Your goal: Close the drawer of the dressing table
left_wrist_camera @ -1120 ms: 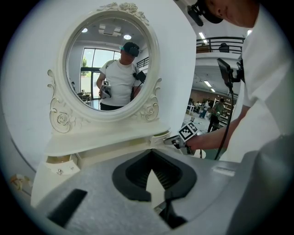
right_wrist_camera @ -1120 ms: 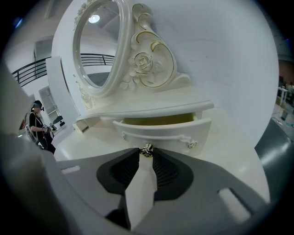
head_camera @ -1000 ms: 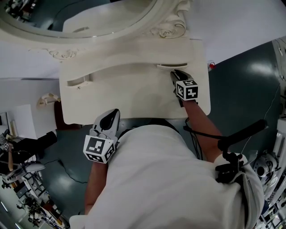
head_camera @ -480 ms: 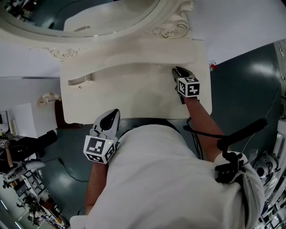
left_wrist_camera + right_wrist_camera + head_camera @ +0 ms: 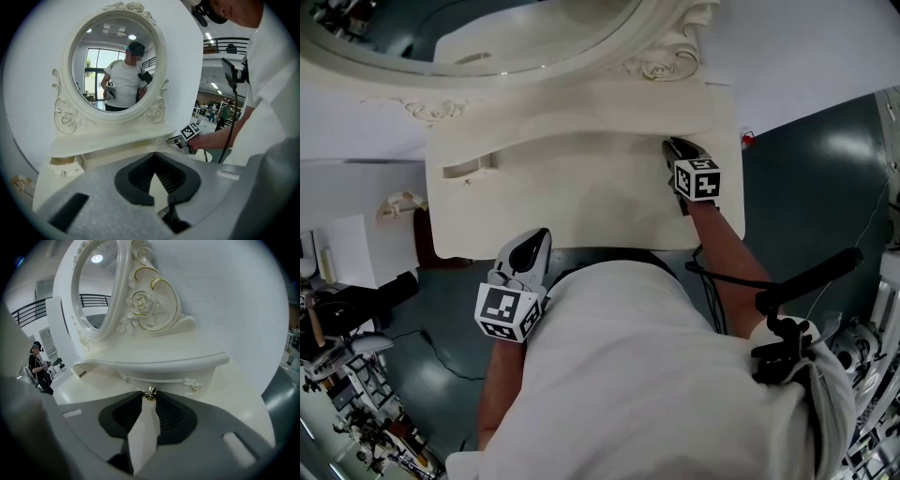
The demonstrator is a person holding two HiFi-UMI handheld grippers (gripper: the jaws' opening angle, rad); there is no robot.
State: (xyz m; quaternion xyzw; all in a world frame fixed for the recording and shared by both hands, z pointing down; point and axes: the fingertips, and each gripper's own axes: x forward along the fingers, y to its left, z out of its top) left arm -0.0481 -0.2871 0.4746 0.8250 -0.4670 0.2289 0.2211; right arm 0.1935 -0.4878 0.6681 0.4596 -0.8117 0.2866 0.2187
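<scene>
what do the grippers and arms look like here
The left gripper and right gripper are pale grey shells with black ribbed pads, each bearing a cube of black-and-white square markers. The person wears a white short-sleeved shirt.

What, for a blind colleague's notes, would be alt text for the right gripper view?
The right gripper has its jaws closed on a small metal knob on the drawer front of the cream dressing table. Above rise a shelf and an oval mirror with a gilt-edged carved rose.
</scene>
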